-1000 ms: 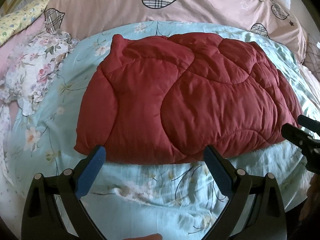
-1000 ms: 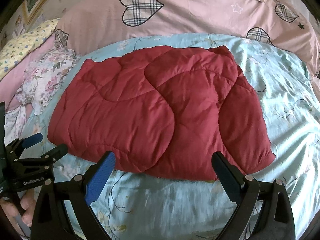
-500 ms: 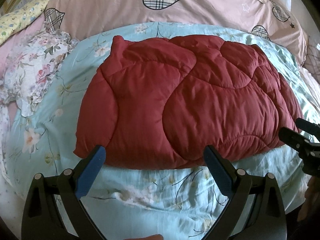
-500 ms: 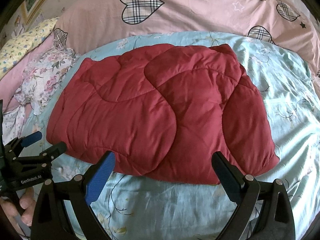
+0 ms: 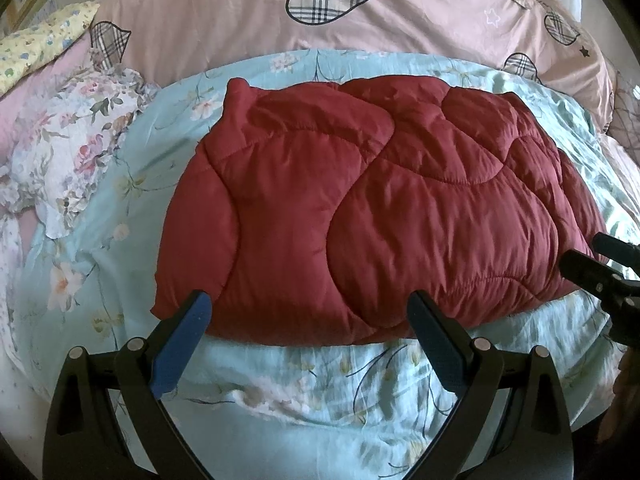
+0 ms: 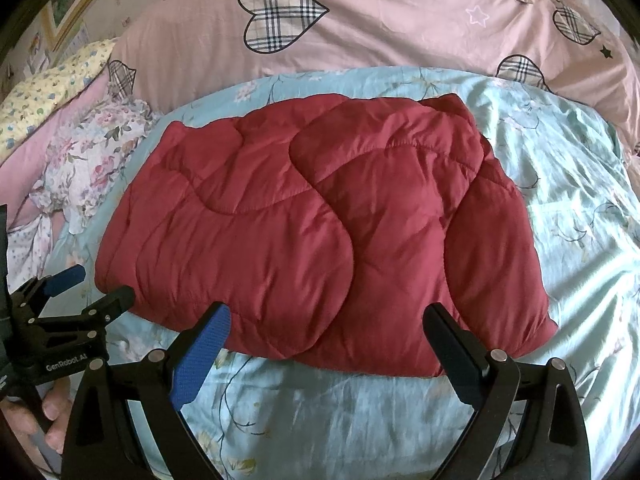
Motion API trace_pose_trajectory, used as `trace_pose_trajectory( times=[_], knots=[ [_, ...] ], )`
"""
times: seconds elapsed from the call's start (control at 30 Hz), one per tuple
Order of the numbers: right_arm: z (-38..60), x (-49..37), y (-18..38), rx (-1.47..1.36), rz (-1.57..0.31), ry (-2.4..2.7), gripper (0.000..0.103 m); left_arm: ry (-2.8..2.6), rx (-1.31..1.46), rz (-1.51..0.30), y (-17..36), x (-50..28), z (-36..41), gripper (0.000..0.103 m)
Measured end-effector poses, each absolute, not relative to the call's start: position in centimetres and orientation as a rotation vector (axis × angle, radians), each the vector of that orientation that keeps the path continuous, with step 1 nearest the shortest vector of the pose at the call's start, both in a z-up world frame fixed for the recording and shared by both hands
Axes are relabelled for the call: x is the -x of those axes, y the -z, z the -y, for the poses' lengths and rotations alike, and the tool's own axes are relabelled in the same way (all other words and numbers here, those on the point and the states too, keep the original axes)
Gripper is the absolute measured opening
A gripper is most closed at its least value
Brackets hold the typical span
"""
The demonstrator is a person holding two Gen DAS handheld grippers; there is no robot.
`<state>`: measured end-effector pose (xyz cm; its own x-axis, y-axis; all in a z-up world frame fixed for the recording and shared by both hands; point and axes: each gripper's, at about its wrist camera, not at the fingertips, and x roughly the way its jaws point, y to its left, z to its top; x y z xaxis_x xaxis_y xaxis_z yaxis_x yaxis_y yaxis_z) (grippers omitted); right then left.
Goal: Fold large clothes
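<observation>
A dark red quilted padded garment lies folded flat on a light blue floral bedsheet. It also shows in the right wrist view. My left gripper is open and empty, its fingertips just over the garment's near edge. My right gripper is open and empty, also at the near edge, further right. The left gripper shows at the left of the right wrist view, and the right gripper at the right edge of the left wrist view.
A pink quilt with plaid hearts is bunched along the far side. A white floral cloth and a yellow pillow lie at the left. Blue sheet lies bare to the garment's right.
Both grippers have moved slightly forward toward the garment's near edge. Both stay open. The garment has not moved.
</observation>
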<state>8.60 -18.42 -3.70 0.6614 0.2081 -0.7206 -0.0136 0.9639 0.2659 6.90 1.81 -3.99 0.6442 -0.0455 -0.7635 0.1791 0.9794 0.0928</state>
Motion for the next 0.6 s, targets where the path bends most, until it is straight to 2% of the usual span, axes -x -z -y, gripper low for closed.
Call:
trace_pose_trajectory(
  times=[0.6],
  knots=[
    [18.38,-8.63,3.45,-0.251,-0.837,-0.131,0.098,0.128,-0.165,-0.854,3.41,-6.98,-1.65,0.099]
  ],
)
